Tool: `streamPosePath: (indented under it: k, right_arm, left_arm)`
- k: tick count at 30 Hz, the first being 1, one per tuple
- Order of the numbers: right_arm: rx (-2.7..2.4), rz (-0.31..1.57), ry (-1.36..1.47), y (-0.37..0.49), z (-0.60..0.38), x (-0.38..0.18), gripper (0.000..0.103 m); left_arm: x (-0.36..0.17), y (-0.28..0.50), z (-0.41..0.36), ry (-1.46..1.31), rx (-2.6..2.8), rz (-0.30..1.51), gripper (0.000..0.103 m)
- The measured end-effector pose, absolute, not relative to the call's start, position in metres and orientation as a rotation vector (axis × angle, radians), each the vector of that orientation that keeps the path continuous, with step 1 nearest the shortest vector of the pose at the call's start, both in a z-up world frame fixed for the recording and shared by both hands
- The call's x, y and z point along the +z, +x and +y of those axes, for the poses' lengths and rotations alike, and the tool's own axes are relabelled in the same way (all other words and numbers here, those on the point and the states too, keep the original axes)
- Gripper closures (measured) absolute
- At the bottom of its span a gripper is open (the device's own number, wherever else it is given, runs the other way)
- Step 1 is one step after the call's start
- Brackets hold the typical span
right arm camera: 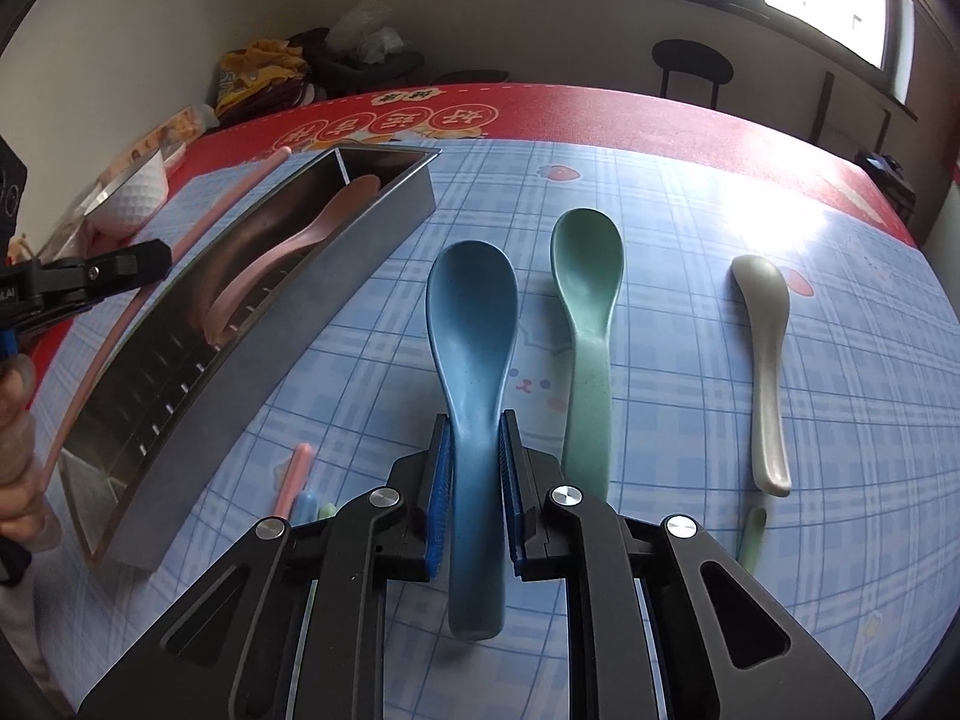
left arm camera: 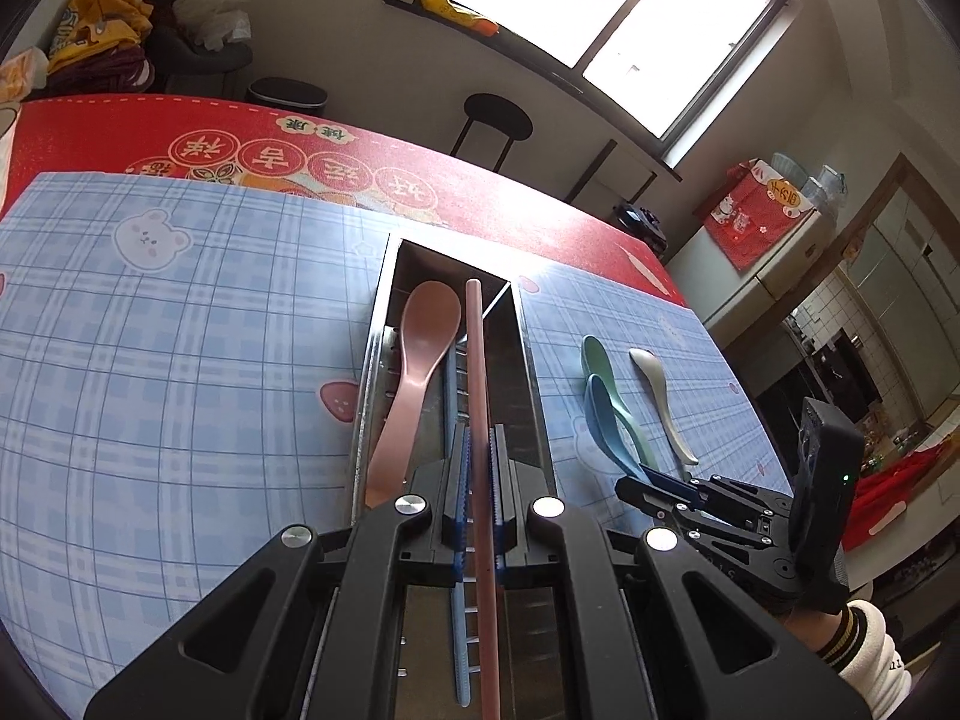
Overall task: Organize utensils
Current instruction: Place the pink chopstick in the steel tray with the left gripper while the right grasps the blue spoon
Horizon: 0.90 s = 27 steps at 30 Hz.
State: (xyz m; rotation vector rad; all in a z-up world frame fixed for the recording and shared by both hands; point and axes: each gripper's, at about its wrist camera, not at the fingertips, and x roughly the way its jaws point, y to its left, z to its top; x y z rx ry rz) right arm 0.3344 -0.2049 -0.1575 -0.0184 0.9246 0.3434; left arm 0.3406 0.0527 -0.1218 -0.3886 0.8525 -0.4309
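Spoons like the blue spoon (right arm camera: 474,324) look stiff, light and slick, so we pinch its narrow handle on the tabletop (right arm camera: 690,312): right gripper (right arm camera: 475,450) fingers pressed on it. Left gripper (left arm camera: 478,456) fingers clamp a pink chopstick (left arm camera: 477,372) over the metal tray (left arm camera: 375,360).

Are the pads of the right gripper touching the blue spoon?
Touching. The right wrist view shows the right gripper with both pads against the blue spoon handle, no gap visible.
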Motion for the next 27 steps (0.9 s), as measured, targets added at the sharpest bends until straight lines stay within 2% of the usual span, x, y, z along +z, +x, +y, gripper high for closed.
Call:
streamPosePath:
  k: [18,21,25,27]
  right_arm:
    - [0.359,0.919,0.035,0.321,-0.209,-0.158,0.088]
    - [0.359,0.919,0.04,0.319,-0.21,-0.158,0.088]
    - [0.351,0.924,0.057,0.316,-0.212,-0.156,0.088]
    - [0.344,0.921,0.062,0.315,-0.213,-0.152,0.088]
  left_arm:
    - [-0.14,0.35,0.029,-0.341,-0.468,0.931,0.097]
    - [-0.142,0.351,0.029,-0.347,-0.491,0.937,0.091]
    - [-0.126,0.342,0.035,-0.338,-0.493,0.882,0.09]
    - [-0.115,0.336,0.042,-0.338,-0.487,0.842,0.087]
